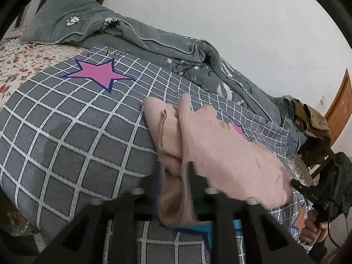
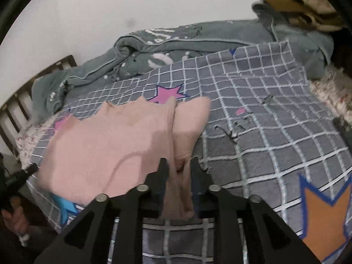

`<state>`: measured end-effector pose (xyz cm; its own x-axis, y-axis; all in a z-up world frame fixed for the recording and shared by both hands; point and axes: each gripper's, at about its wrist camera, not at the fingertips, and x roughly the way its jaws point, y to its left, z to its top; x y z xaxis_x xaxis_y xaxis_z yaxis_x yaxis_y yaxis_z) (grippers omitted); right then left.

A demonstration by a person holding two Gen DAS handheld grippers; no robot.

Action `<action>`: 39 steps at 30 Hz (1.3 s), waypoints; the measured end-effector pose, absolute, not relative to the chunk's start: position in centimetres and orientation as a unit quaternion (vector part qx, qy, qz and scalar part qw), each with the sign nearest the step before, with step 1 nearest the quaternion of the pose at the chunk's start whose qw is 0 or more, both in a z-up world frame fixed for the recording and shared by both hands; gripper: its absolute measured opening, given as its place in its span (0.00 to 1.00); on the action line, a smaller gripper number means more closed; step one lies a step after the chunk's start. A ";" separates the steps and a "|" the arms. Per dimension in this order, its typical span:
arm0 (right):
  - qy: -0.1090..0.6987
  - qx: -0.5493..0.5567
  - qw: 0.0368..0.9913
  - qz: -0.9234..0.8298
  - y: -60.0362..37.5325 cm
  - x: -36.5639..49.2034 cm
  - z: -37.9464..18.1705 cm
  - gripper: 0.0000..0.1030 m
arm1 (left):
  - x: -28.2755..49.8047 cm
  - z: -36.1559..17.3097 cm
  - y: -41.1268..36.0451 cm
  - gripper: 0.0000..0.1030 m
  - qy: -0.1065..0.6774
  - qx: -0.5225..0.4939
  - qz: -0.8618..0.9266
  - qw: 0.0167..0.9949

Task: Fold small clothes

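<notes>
A pale pink ribbed garment (image 1: pixel 220 145) (image 2: pixel 105 145) hangs spread over the grey checked bed cover (image 1: pixel 66 132) (image 2: pixel 264 121), stretched between both grippers. One bunched corner passes between the fingers of my left gripper (image 1: pixel 176 171) and trails back toward the camera. The jaws stand a little apart and do not pinch the cloth. The other bunched corner runs through my right gripper (image 2: pixel 178 165), where a dark gap shows beside the right finger. A hand (image 1: pixel 312 226) holding the right gripper appears at the right of the left wrist view.
A rumpled grey-green quilt (image 1: pixel 154 35) (image 2: pixel 198 35) lies along the wall side of the bed. Brown clothes (image 1: pixel 312 118) (image 2: pixel 308 4) are piled at one end. A floral sheet (image 1: pixel 19 59) and a wooden headboard (image 2: pixel 13 101) border the other end.
</notes>
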<state>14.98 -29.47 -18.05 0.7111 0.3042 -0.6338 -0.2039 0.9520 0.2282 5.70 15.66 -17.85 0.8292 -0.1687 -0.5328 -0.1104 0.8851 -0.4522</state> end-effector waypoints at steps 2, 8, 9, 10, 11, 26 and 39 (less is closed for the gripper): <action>0.347 0.086 0.924 0.138 -29.6 15.4 -17.5 0.27 | 6.5 -17.3 15.6 0.44 0.285 -0.238 -0.018 0.928; 0.348 0.068 0.923 0.148 -26.8 19.5 -16.2 0.27 | 12.3 -14.8 14.0 0.51 0.295 -0.198 -0.038 0.934; 0.350 0.064 0.923 0.149 -26.2 20.5 -16.0 0.27 | 13.5 -14.4 13.8 0.51 0.298 -0.191 -0.038 0.935; 0.352 0.059 0.922 0.152 -25.6 21.7 -15.9 0.27 | 14.9 -14.0 13.7 0.51 0.299 -0.185 -0.037 0.936; 0.355 0.054 0.920 0.154 -25.0 23.0 -15.7 0.27 | 16.4 -13.6 13.6 0.51 0.301 -0.179 -0.035 0.936; 0.446 0.009 0.879 0.167 -21.8 31.5 -20.7 0.05 | 22.8 -17.1 16.4 0.07 0.341 -0.220 -0.020 0.914; 0.404 0.045 0.902 0.144 -24.3 30.4 -20.4 0.24 | 22.5 -18.3 15.6 0.25 0.359 -0.178 0.034 0.916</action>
